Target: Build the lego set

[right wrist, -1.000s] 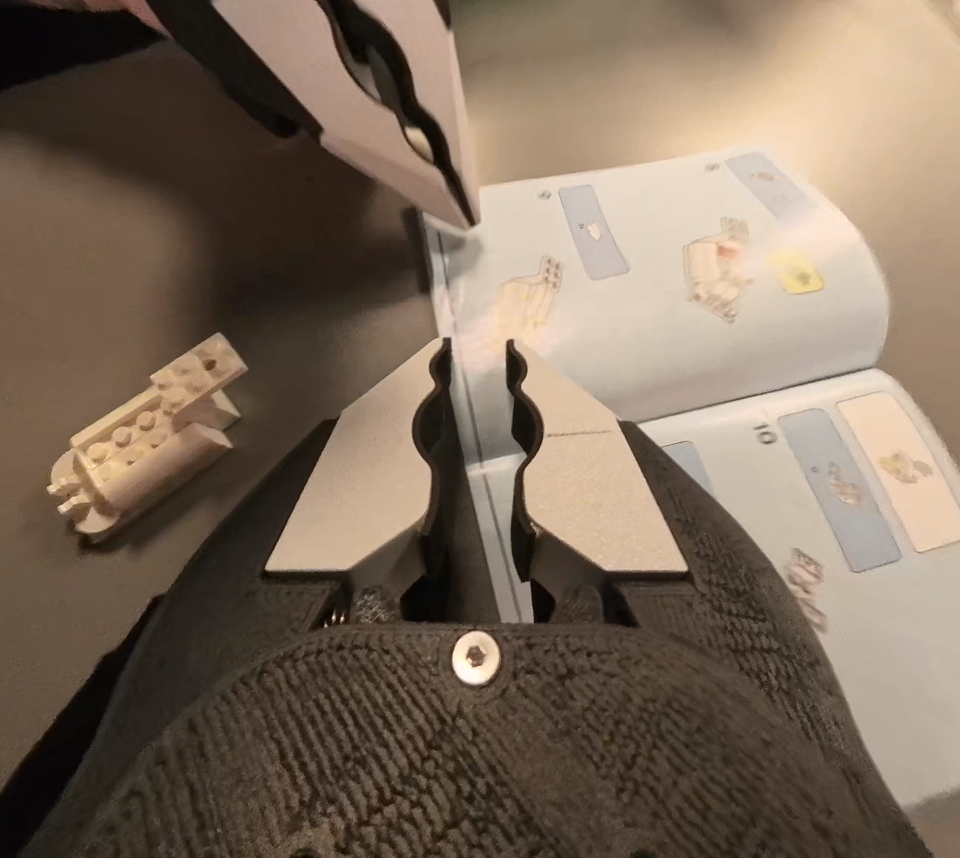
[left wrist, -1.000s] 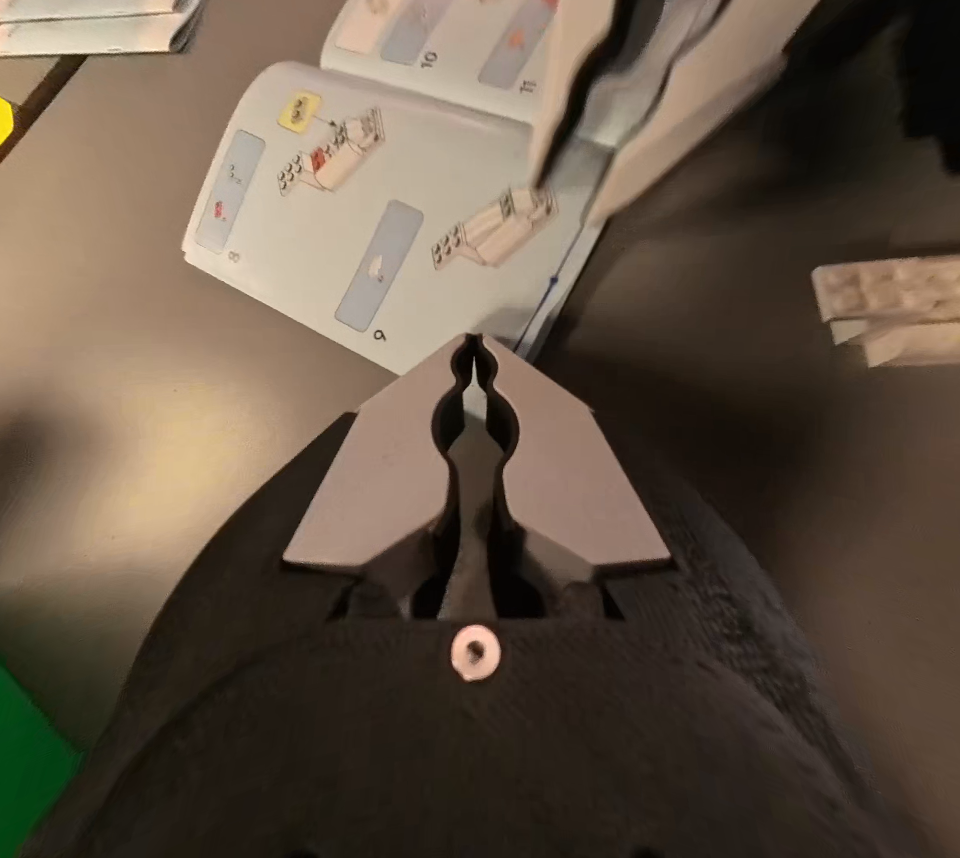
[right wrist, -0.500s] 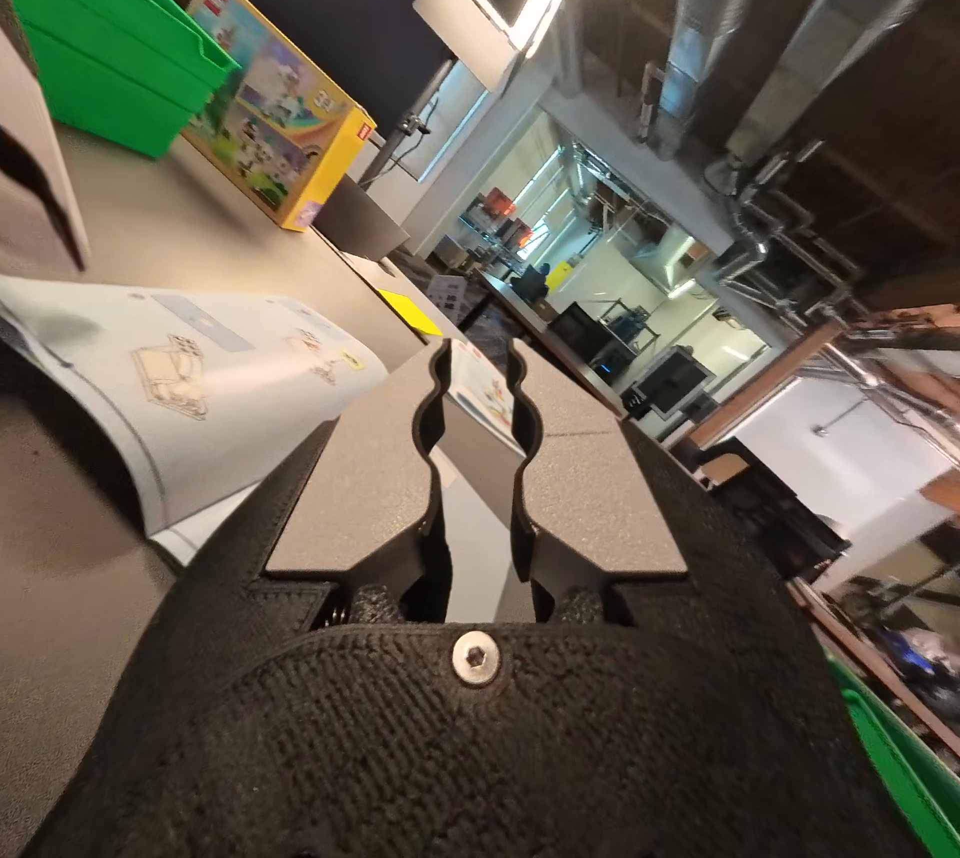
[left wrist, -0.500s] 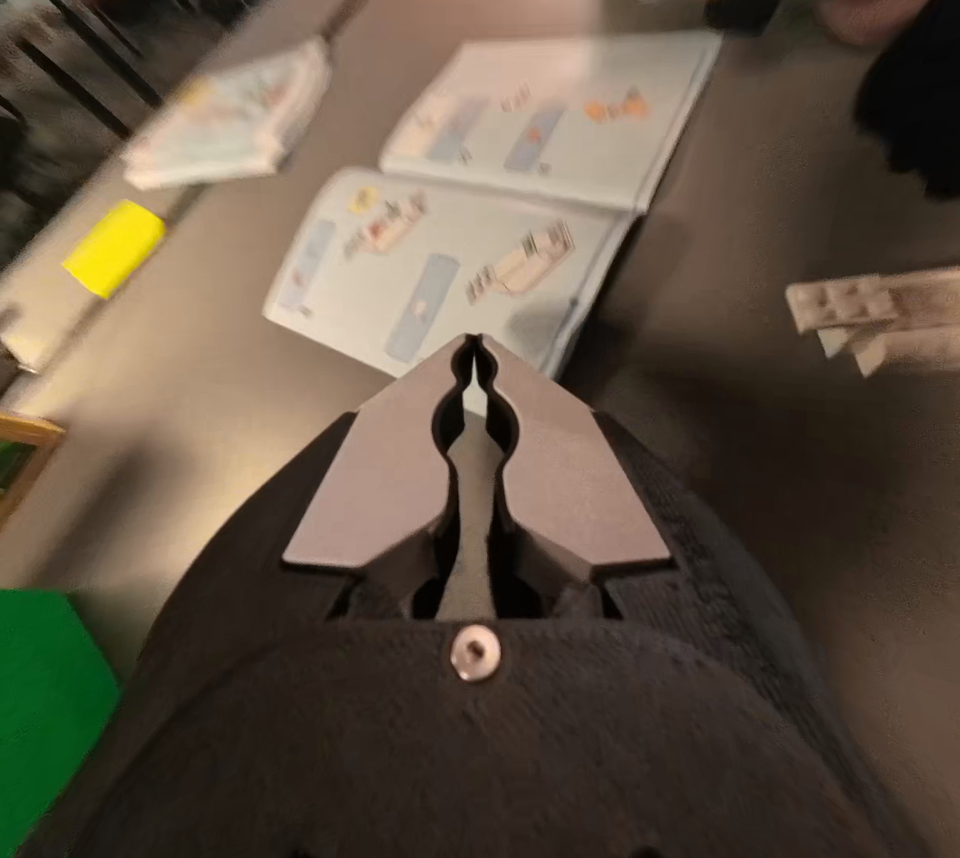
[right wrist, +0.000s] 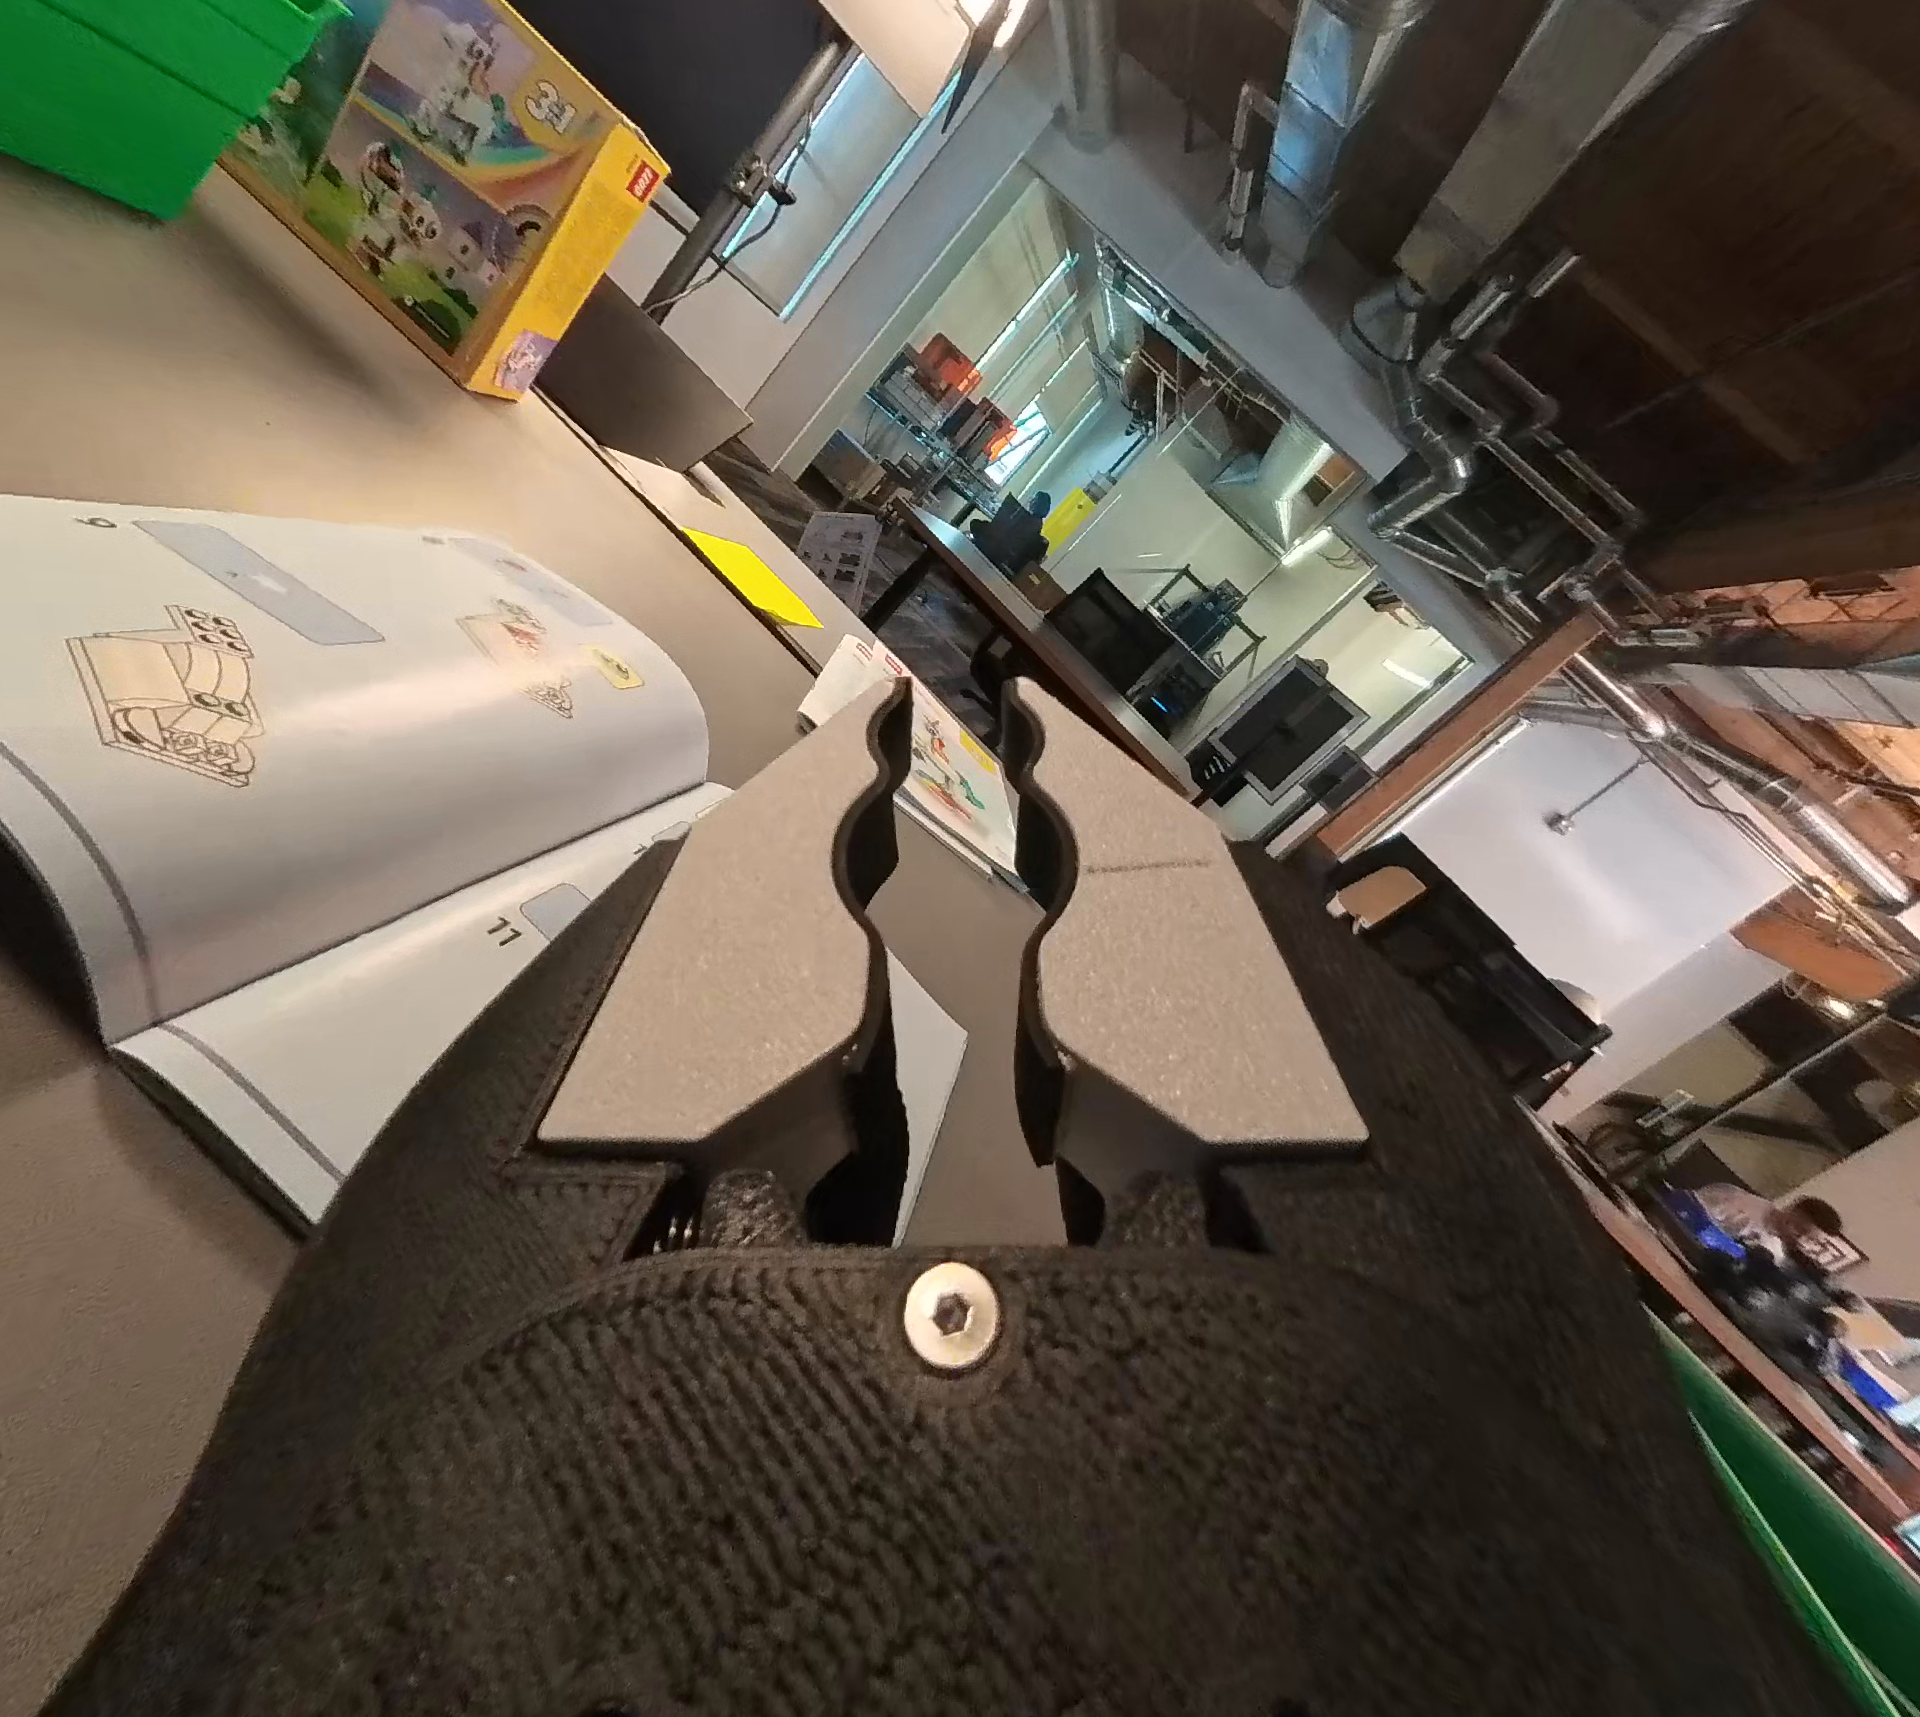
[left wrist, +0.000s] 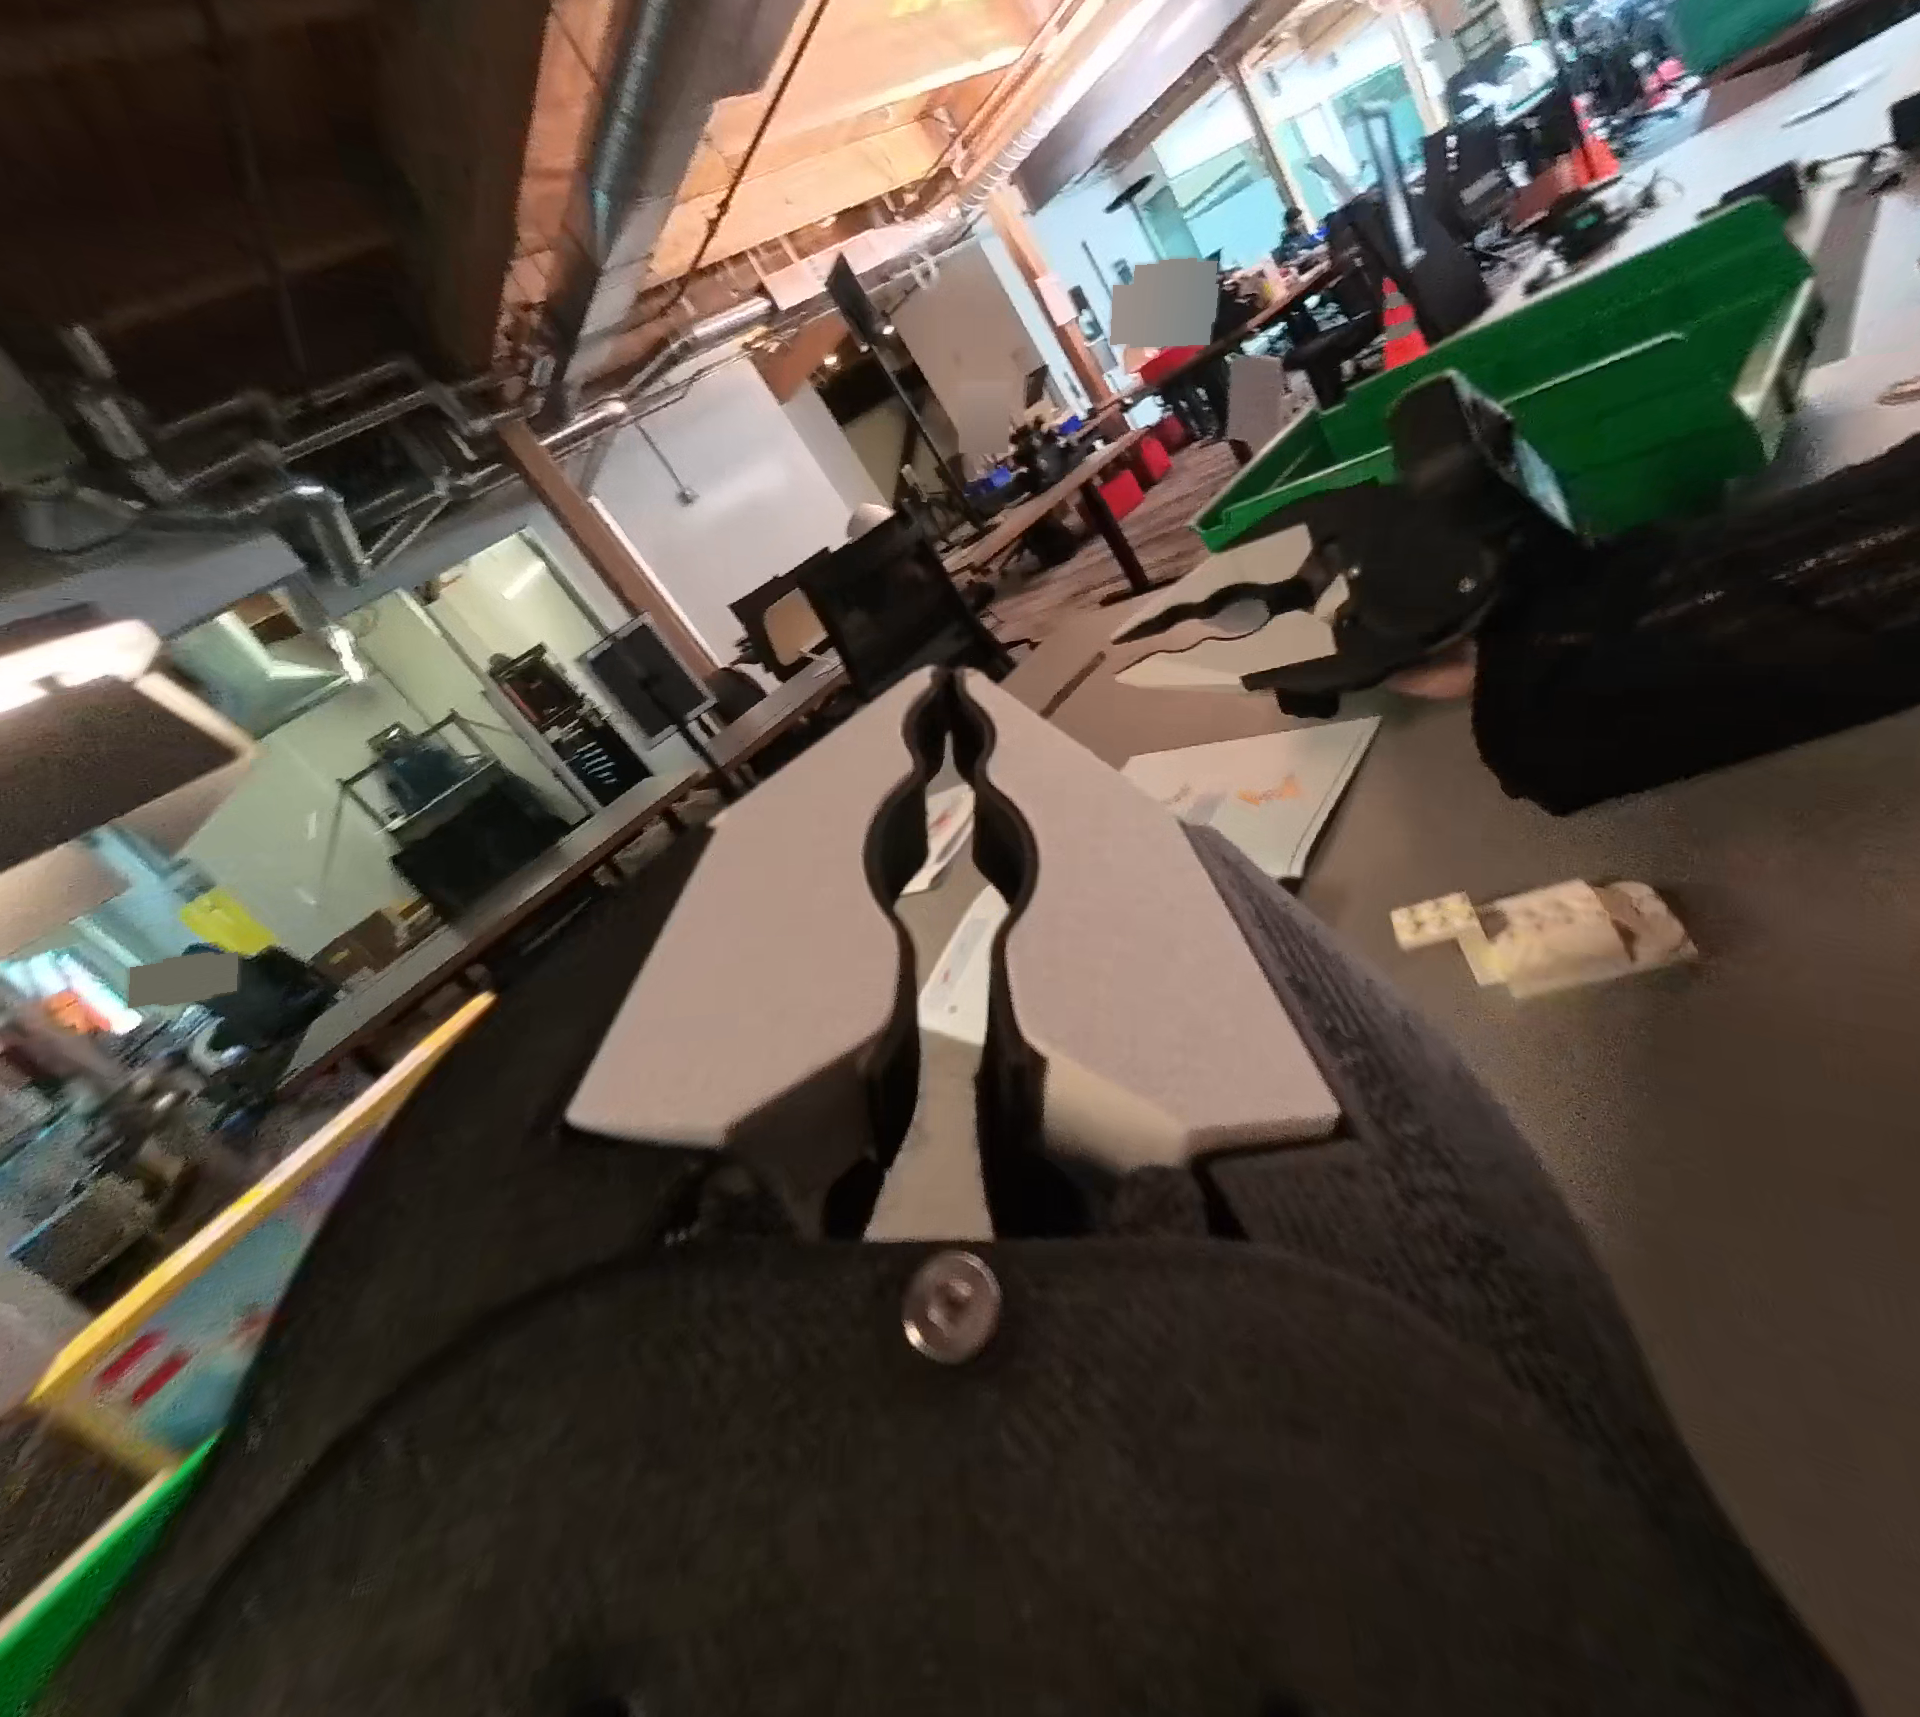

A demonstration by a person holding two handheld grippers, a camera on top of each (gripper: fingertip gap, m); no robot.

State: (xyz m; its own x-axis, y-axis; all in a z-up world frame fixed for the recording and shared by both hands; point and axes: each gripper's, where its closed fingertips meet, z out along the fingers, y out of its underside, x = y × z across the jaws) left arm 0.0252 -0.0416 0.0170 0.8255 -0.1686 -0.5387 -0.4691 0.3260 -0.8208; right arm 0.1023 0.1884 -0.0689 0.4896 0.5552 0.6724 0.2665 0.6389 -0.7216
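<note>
Left wrist view: your left gripper [left wrist: 948, 680] is closed and empty, your right gripper [right wrist: 956, 696] slightly parted; both point off the table, so blind swings could knock the white model [left wrist: 1538, 935] at 3 o'clock.

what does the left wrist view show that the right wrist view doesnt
Only the left wrist view shows the white lego build lying on the table and the right tongs farther off, resting low over the table.

Only the right wrist view shows the lego box's picture side, a yellow sheet and a second booklet past its tongs.

Both show the open instruction booklet, a green bin and the table.
</note>
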